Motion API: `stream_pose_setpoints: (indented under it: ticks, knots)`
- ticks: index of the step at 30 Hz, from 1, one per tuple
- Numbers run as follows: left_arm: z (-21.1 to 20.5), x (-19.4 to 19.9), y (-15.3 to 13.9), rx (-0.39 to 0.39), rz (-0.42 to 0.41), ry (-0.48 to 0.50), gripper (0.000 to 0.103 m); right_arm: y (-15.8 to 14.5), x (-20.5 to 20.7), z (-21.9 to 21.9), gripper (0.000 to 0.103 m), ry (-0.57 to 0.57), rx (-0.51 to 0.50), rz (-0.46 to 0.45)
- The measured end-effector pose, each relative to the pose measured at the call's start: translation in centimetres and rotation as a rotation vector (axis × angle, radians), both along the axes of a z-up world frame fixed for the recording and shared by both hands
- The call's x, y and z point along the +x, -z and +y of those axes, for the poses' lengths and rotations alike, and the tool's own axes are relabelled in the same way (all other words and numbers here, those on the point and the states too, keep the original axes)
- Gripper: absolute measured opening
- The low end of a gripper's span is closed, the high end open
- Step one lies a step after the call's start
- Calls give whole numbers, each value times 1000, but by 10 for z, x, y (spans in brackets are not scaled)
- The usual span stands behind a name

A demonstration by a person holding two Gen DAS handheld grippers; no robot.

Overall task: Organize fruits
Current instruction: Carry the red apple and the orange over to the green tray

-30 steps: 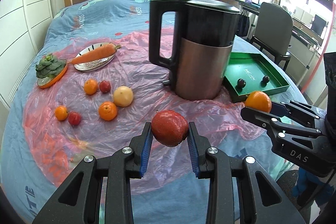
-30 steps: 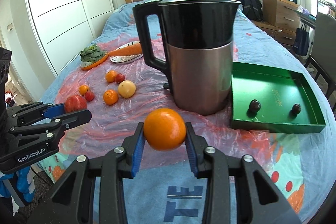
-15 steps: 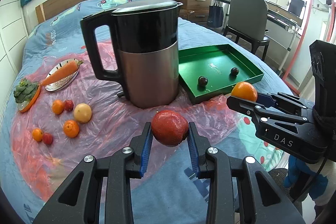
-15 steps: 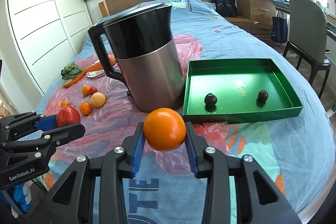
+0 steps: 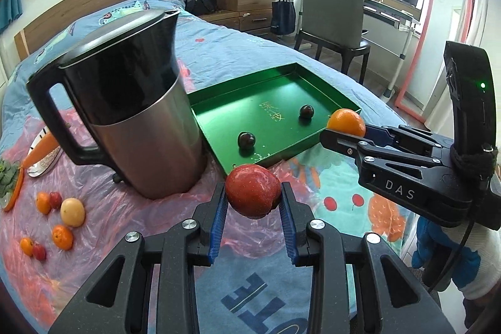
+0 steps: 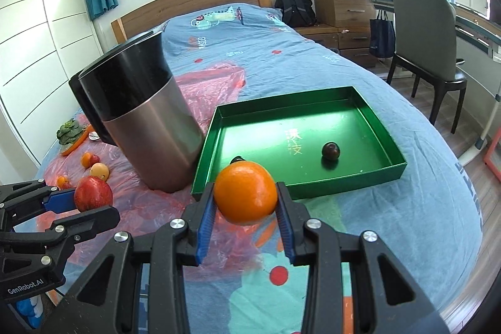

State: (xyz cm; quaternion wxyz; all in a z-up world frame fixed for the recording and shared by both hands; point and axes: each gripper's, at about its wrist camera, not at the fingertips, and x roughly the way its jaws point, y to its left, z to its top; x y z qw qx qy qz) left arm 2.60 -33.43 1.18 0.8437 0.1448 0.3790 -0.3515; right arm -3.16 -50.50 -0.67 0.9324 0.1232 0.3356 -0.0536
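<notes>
My left gripper (image 5: 253, 196) is shut on a red apple (image 5: 253, 193), held above the bed near the front corner of the green tray (image 5: 219, 111). My right gripper (image 6: 245, 197) is shut on an orange (image 6: 245, 196), just short of the tray's (image 6: 388, 152) near rim. Two dark plums (image 5: 246, 140) (image 5: 306, 111) lie inside the tray; in the right wrist view one plum (image 6: 331, 151) shows fully and the other is mostly hidden behind the orange. In the left wrist view the right gripper (image 5: 344, 127) carries its orange (image 5: 346, 122) at the tray's right corner.
A tall black-and-steel kettle (image 5: 131, 121) stands left of the tray on pink plastic sheet. Several small oranges and red fruits (image 5: 62, 218) lie at far left, with a carrot on a plate (image 5: 39, 152) and a green vegetable. A chair (image 6: 426, 30) and drawers stand beyond the bed.
Both grippers have swung to the right with their fruit, from in front of the kettle toward the green tray, which now looms larger. Both grips are unchanged.
</notes>
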Motion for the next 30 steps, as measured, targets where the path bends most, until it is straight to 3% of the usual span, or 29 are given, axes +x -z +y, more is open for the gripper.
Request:
stream_pose_setpoints:
  ticks: [16,30]
  knots:
    - [-72,44,8,-8,-1,68,28,20,43,-65,59,81,9,20]
    - [-107,90,39,10,22,56,28,49,83,-91,59,110,-19,72]
